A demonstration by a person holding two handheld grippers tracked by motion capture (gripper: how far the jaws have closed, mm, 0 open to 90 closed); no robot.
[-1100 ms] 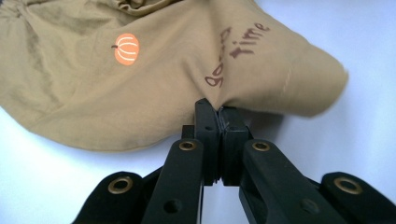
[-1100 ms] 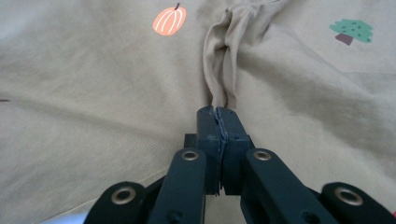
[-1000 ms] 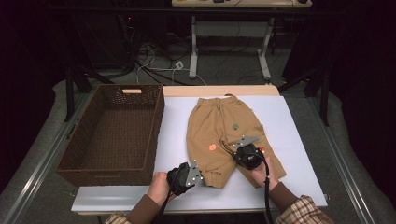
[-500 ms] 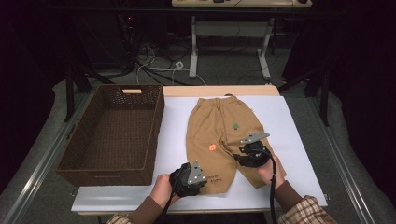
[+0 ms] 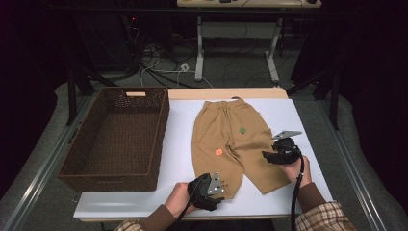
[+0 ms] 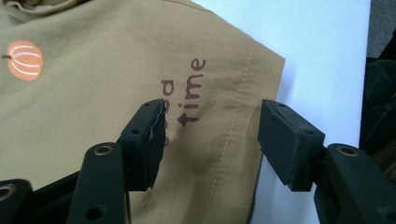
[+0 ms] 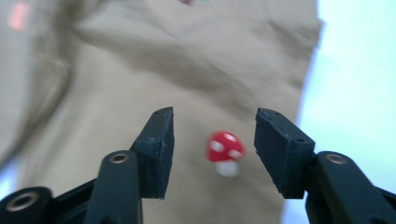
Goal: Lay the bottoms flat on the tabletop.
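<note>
Both grippers apart, jaws just opened, nothing pinched; left gripper (image 5: 211, 188) over trouser (image 5: 231, 144) hem, right gripper (image 5: 280, 153) above mushroom print (image 7: 225, 148); best pinching fabric edges squarely, evenly.

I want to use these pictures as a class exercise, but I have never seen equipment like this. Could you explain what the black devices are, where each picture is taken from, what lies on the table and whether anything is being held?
A person sits at a white table with a hand-held two-jaw clamp in each hand. The high view looks down from above: the left gripper is near the bottom edge, the right gripper farther right. The other two pictures come from small cameras riding on each gripper, looking along its black jaws.

On the table lie tan children's trousers, spread flat, with a pumpkin print, lettering and a red mushroom print. A brown wicker basket stands to their left.

Nothing is held. Both grippers' jaws have just been opening and stand apart over the cloth.
</note>
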